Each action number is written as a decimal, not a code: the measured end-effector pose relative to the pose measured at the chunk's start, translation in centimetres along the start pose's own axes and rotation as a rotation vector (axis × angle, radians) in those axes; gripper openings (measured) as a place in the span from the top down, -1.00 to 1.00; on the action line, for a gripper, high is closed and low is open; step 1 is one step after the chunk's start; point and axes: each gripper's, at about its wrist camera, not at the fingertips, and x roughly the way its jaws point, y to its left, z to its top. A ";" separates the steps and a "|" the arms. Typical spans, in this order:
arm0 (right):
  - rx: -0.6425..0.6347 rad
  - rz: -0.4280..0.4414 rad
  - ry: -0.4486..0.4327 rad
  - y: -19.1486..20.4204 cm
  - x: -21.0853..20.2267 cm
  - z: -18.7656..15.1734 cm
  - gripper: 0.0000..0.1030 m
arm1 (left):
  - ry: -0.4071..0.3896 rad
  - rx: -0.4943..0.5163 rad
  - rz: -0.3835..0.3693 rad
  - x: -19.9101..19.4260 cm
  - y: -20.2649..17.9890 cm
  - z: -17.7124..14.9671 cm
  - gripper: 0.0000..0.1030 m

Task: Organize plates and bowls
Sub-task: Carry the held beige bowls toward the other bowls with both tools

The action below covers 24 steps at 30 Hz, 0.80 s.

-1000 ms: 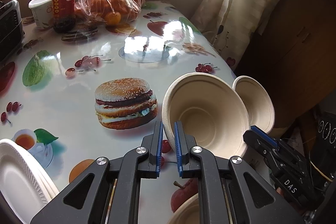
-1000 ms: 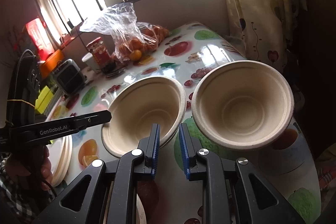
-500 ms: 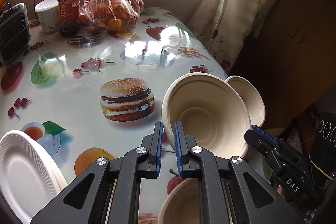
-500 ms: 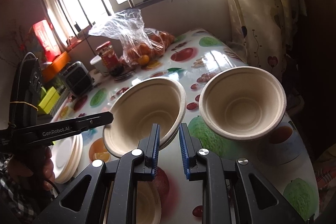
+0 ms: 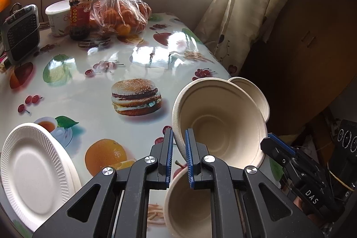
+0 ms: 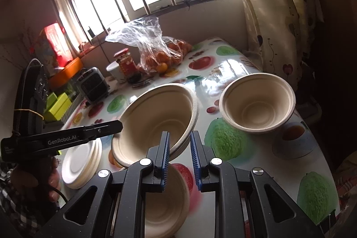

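Observation:
A beige paper bowl (image 5: pixel 218 124) hangs tilted above the table, and both grippers are shut on its rim. My left gripper (image 5: pixel 178 151) pinches the near-left edge. My right gripper (image 6: pixel 179 148) pinches the opposite edge of the same bowl (image 6: pixel 156 117), and its body shows at the right of the left wrist view (image 5: pixel 290 160). A second beige bowl (image 6: pixel 257 102) stands on the table at the right edge. A third beige bowl (image 5: pixel 189 206) sits on the table under the held one. A stack of white foam plates (image 5: pixel 33 173) lies at the near left.
At the back of the fruit-print tablecloth (image 5: pixel 93 95) stand a clear bag of oranges (image 5: pixel 120 12), a red-lidded jar (image 5: pixel 80 12), a white tub (image 5: pixel 57 19) and a small grey heater (image 5: pixel 21 34). A curtain (image 5: pixel 241 15) hangs past the right table edge.
Both grippers have risen and drawn back with the held bowl. The third bowl on the table beneath has come into view, and the plate stack shows more fully.

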 end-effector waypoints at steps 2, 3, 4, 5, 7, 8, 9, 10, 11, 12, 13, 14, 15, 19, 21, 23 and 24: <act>-0.001 0.002 -0.006 0.3 -0.5 -0.3 0.64 | -0.003 0.001 -0.003 -0.4 0.0 -0.3 0.77; -0.001 0.007 -0.009 0.4 -0.8 -0.4 0.64 | -0.004 -0.001 -0.002 -0.5 0.0 -0.4 0.77; -0.002 0.006 -0.011 0.6 -1.0 -0.6 0.64 | -0.006 0.000 -0.003 -0.8 -0.1 -0.6 0.77; -0.003 0.005 -0.015 0.6 -1.3 -0.8 0.64 | -0.009 0.004 -0.003 -1.0 -0.1 -0.8 0.77; -0.003 0.006 -0.019 0.9 -1.7 -1.1 0.64 | -0.009 0.004 -0.004 -1.3 -0.1 -1.2 0.77; -0.002 0.006 -0.020 0.9 -1.9 -1.3 0.64 | -0.009 0.004 -0.006 -1.4 -0.1 -1.4 0.77; -0.001 0.009 -0.022 1.0 -2.1 -1.5 0.64 | -0.008 0.002 -0.006 -1.5 -0.1 -1.6 0.77; -0.001 0.009 -0.022 1.2 -2.3 -1.7 0.64 | -0.008 0.001 -0.006 -1.7 -0.1 -1.8 0.77; -0.001 0.007 -0.022 1.3 -2.4 -1.9 0.64 | -0.010 0.003 -0.006 -1.8 -0.1 -2.0 0.77; -0.002 0.006 -0.022 1.4 -2.6 -2.0 0.64 | -0.010 0.004 -0.006 -1.9 -0.1 -2.2 0.77; -0.001 0.006 -0.022 1.5 -2.7 -2.2 0.64 | -0.010 0.003 -0.007 -2.1 -0.1 -2.4 0.77; -0.001 0.006 -0.022 1.5 -2.9 -2.4 0.64 | -0.011 0.005 -0.007 -2.2 -0.1 -2.6 0.77; 0.000 0.007 -0.023 1.5 -2.9 -2.4 0.64 | -0.011 0.006 -0.007 -2.3 -0.1 -2.9 0.77; 0.005 0.012 -0.026 1.9 -3.4 -3.3 0.64 | -0.008 0.008 -0.001 -2.7 -0.1 -3.7 0.77; 0.006 0.012 -0.026 2.0 -3.6 -3.7 0.64 | -0.013 0.010 -0.002 -3.1 -0.1 -4.0 0.77; 0.008 0.013 -0.025 2.2 -3.8 -4.0 0.64 | -0.015 0.009 -0.001 -3.3 -0.1 -4.4 0.77; 0.007 0.012 -0.026 2.2 -4.0 -4.2 0.64 | -0.016 0.011 -0.001 -3.4 -0.1 -4.5 0.77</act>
